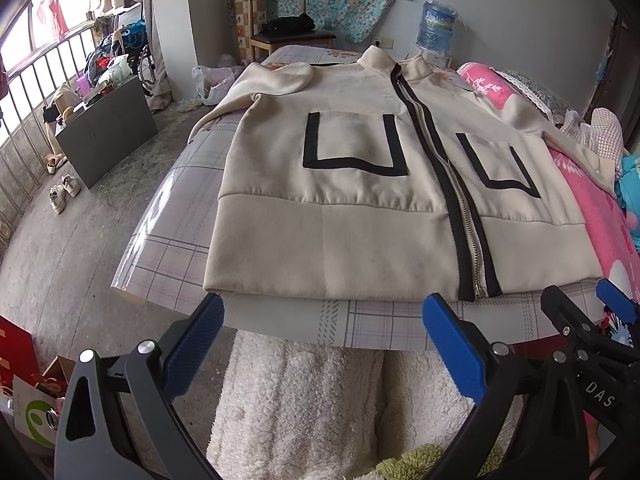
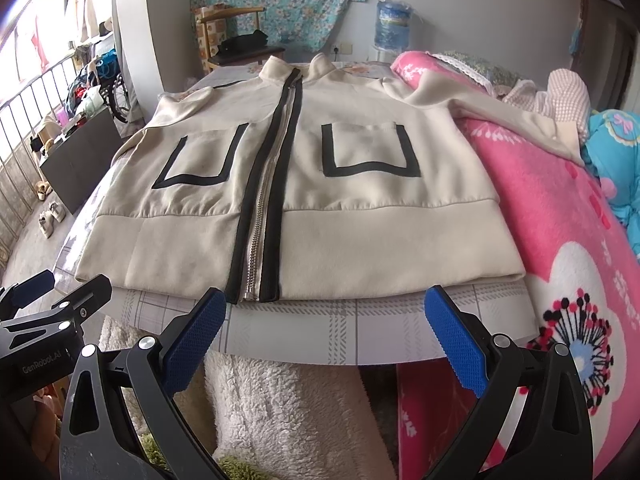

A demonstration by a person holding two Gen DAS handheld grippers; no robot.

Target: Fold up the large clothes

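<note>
Left wrist view: the cream zip-up jacket with black trim (image 1: 340, 184) lies flat at the checked table's (image 1: 400, 320) near edge; left gripper (image 1: 322, 344) and right gripper (image 2: 324, 340) both gape wide, empty.

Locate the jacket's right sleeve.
In the right wrist view, the sleeve runs right from the jacket, draped over the pink blanket.

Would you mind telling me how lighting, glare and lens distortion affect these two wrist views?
Left wrist view: the window is blown out, glare streaks the glossy table cover, and the fisheye bows the table edge. Right wrist view: daylight is even over the jacket, which is sharp; the corners vignette black, and the pink blanket stretches at the rim.
</note>
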